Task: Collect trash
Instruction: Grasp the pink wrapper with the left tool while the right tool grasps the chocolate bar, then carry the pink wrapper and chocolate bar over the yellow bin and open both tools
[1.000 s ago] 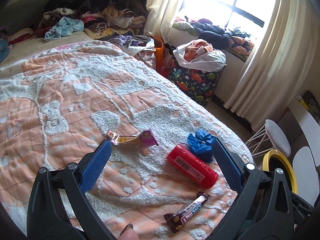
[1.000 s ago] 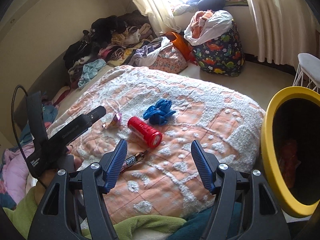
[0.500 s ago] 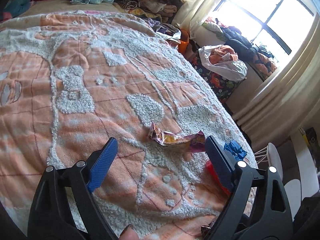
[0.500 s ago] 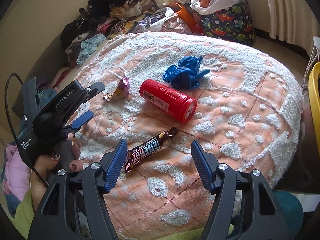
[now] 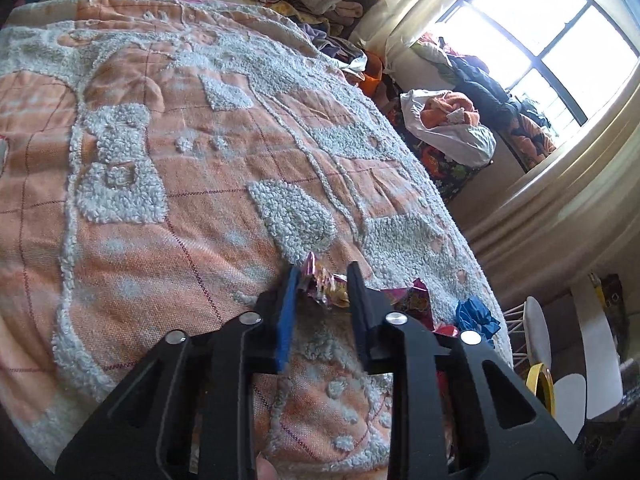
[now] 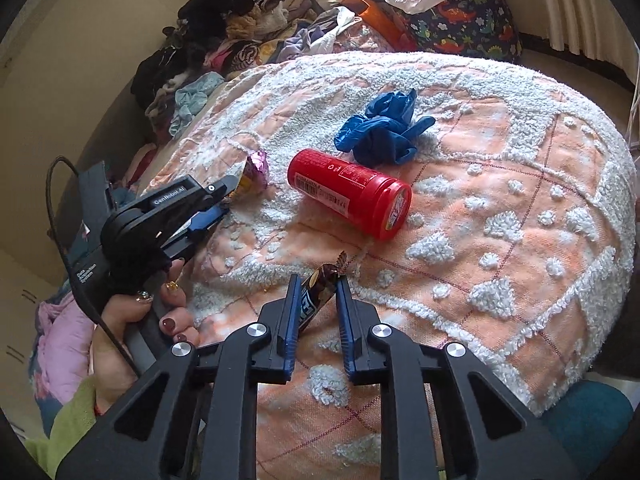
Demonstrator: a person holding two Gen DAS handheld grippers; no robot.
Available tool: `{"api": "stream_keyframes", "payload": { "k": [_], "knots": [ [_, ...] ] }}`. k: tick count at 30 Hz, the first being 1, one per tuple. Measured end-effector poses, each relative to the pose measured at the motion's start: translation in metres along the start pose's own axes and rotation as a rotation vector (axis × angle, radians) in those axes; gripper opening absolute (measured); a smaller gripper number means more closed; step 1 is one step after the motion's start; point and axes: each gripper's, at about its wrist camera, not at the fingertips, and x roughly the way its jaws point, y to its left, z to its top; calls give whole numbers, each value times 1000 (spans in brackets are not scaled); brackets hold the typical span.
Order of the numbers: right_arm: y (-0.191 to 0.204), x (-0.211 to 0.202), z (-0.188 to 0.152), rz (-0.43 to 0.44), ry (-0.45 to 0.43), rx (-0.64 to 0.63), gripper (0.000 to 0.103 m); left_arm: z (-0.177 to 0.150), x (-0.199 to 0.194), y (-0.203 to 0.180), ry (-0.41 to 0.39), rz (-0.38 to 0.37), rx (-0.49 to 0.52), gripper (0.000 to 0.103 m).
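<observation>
While four pieces of trash lie on the bed, the left gripper pinches the crinkled pink-yellow wrapper; right gripper clamps the brown candy bar; one red canister, one blue glove.

A lived-in home bedroom: a bed under a tufted peach-and-white bedspread, clothes heaped along the wall at its far side, and a dinosaur-print laundry basket (overflowing) on the floor by a curtained window, its sill piled with more garments.
</observation>
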Motion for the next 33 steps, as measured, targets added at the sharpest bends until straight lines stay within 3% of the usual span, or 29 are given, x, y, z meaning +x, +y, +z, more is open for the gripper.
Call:
{"api": "stream_keyframes", "payload": {
  "k": [15, 33],
  "knots": [
    [-7, -59, 1, -22, -139, -56, 16, -10, -45, -51, -98, -73, 178, 4],
    [-91, -150, 20, -135, -349, 90, 16, -56, -57, -140, -42, -212, 406, 4]
  ]
}}
